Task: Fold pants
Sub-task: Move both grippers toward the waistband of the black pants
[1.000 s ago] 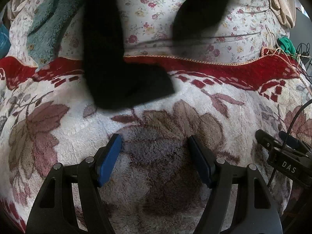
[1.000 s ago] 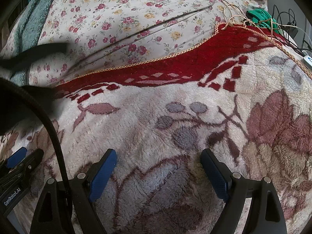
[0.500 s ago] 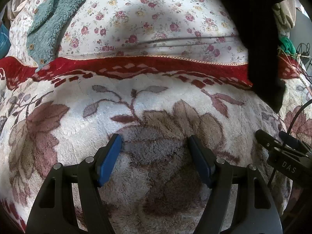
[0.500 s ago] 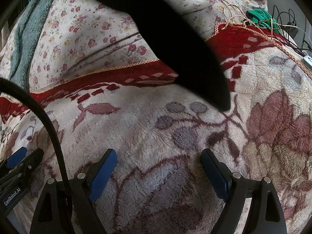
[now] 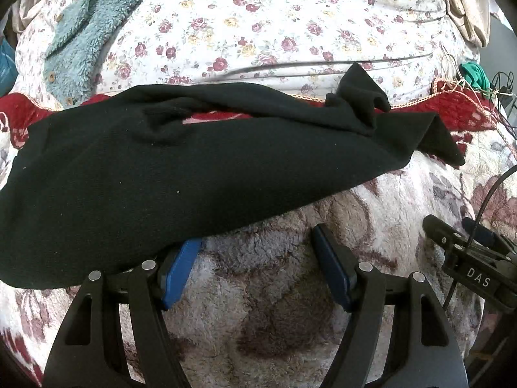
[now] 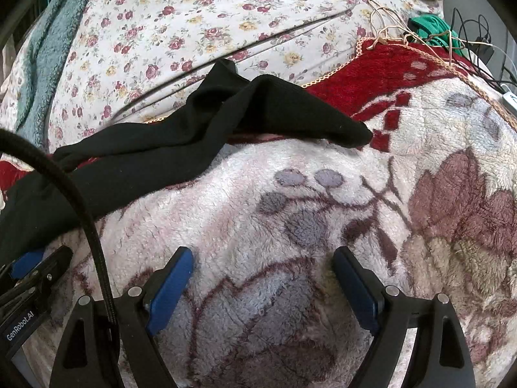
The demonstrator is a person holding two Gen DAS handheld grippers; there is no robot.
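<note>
Black pants (image 5: 181, 174) lie crumpled across the fleece blanket (image 5: 274, 274), waist end at the left, leg ends bunched at the right by the red border. They also show in the right wrist view (image 6: 181, 139), at the upper left. My left gripper (image 5: 255, 252) is open and empty just in front of the pants; the cloth's near edge drapes over the tip of its left finger (image 5: 181, 268). My right gripper (image 6: 263, 278) is open and empty over bare blanket, to the right of the pants.
A floral sheet (image 5: 258, 26) lies beyond the blanket's red border (image 6: 381, 74). A teal fleece garment (image 5: 77, 45) lies at the far left. Green cloth with cords and wire hangers (image 6: 433, 32) sits at the far right. Beige cloth (image 5: 465, 6) lies at the top right.
The black pants were moving through the air across both views; now they lie on the blanket in front of the left gripper. Both grippers have stayed still and open.
</note>
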